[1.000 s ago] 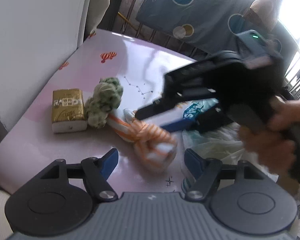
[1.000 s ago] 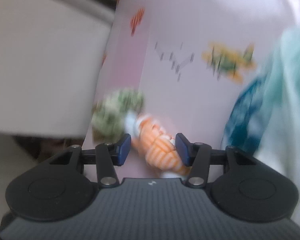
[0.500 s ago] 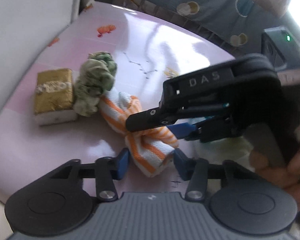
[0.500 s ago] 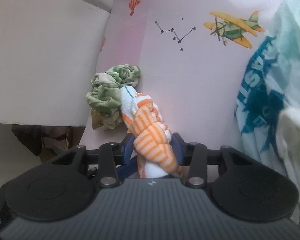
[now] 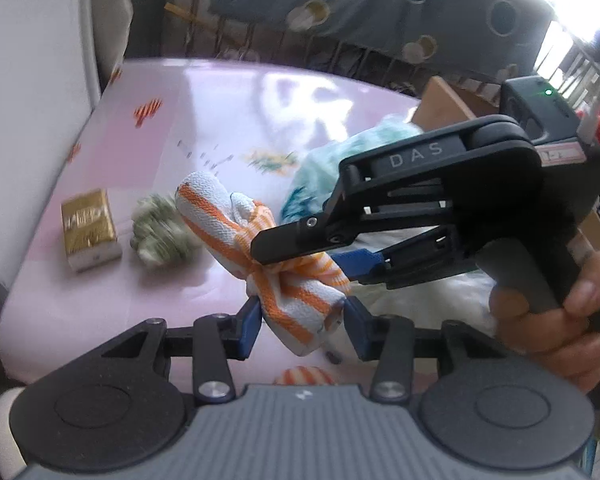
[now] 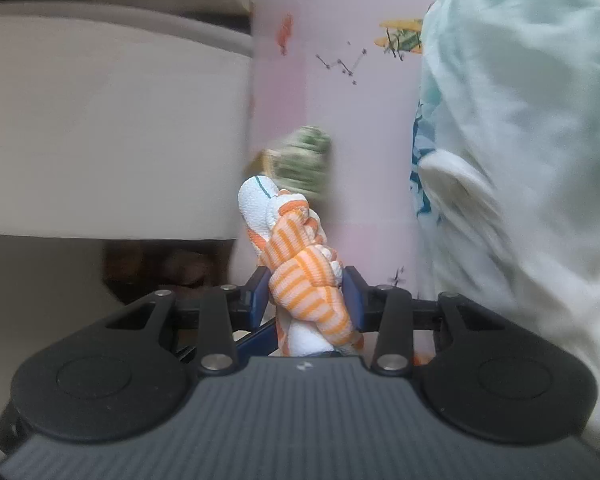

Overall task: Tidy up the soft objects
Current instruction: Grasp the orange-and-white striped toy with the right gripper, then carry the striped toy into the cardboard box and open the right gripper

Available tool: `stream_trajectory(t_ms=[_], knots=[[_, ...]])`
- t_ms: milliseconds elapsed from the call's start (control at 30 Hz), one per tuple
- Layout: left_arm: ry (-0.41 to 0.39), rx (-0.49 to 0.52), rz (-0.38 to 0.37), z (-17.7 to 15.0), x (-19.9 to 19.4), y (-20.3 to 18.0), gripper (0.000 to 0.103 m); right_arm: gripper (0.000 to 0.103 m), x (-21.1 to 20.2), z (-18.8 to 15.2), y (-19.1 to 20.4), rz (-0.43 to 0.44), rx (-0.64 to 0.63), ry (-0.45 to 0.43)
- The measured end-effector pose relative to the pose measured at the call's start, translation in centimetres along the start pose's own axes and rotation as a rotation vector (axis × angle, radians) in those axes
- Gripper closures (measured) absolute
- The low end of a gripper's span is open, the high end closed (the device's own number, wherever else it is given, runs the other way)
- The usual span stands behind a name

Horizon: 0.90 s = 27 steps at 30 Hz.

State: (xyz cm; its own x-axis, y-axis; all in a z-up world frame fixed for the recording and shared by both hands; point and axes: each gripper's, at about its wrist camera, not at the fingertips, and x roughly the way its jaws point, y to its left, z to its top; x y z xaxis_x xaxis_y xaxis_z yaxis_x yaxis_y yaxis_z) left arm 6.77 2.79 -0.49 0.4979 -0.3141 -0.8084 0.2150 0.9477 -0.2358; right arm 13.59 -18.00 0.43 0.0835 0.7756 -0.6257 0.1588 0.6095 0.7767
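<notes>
Above the pink surface, both claws clench the knotted orange-striped cloth: left claw on its near end, right claw at the knot. Judging by this, untying is underway; next, pull the ends apart.

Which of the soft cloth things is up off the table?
The orange-and-white striped knotted cloth: the left gripper and right gripper both pinch it. The green crumpled cloth and the pale teal cloth lie on the table.
</notes>
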Motion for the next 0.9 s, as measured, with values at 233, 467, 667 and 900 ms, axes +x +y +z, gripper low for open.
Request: stream_trajectory(t_ms=[233, 467, 667, 900], knots=[[-0.088, 0.125, 0.029, 1.0, -3.2, -5.5, 0.057, 0.065, -7.0, -2.1, 0.3, 0.126, -0.040, -0.108], [-0.163, 0.291, -0.020, 2.7, -4.1, -12.6, 0.057, 0.065, -16.1, -3.7, -1.2, 0.172, -0.079, -0.280], [-0.184, 0.437, -0.128, 4.0, -2.4, -20.0, 0.057, 0.065, -25.0, -5.7, -5.1, 0.144, -0.053, -0.450], [-0.109, 0.536, -0.266, 4.8, 2.8, -27.2, 0.056, 0.065, -32.4, -6.6, -10.4, 0.032, -0.020, -0.563]])
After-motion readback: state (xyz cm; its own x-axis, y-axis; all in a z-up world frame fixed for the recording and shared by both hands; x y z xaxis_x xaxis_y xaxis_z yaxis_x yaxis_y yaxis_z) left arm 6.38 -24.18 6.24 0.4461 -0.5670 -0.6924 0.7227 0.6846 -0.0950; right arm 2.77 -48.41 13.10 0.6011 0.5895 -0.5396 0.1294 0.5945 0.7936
